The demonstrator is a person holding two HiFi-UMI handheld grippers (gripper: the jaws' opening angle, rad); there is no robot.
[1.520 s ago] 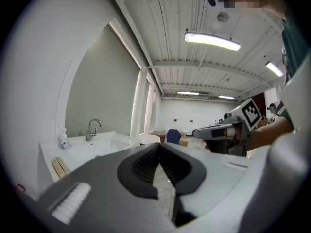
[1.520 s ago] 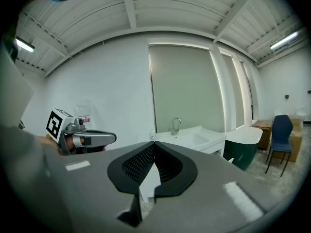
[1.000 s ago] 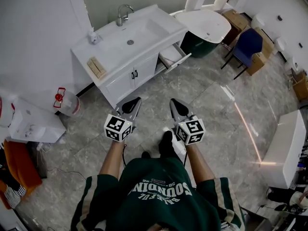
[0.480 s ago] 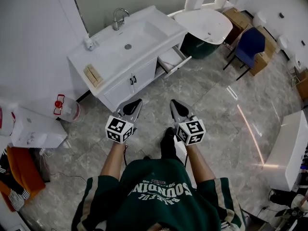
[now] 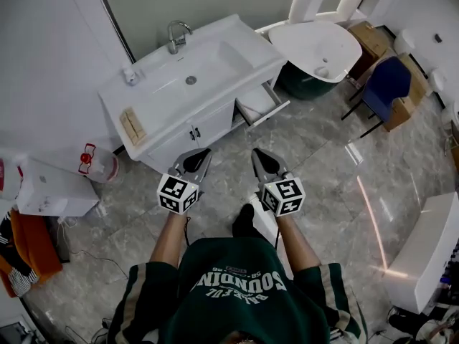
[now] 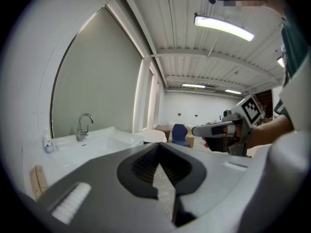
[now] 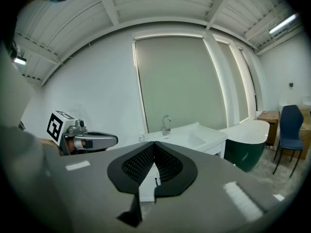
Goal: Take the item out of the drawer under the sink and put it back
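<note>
Grey marble floor (image 5: 323, 156), white walls, showroom-type room. White vanity (image 5: 247, 56) against the wall with sink (image 5: 201, 67), chrome tap (image 5: 176, 34), small bottle (image 5: 130, 75) and a wood block (image 5: 131, 126) on its left end. Two doors with black handles (image 5: 193, 131) below. Drawer (image 5: 262, 108) at the vanity's right end, under the sink, stands pulled out; its inside looks pale and flat, and the item in it can't be made out from the head view. White tub (image 5: 319, 41) on a dark green base just right of the vanity, blue chair (image 5: 387, 84) further right. Person in a green top stands facing the vanity, well apart from it. Left gripper (image 5: 206, 149) closed, tips meeting, nothing between them. Right gripper (image 5: 255, 151) likewise closed and empty. Both are held side by side, pointing at the vanity, touching nothing.
</note>
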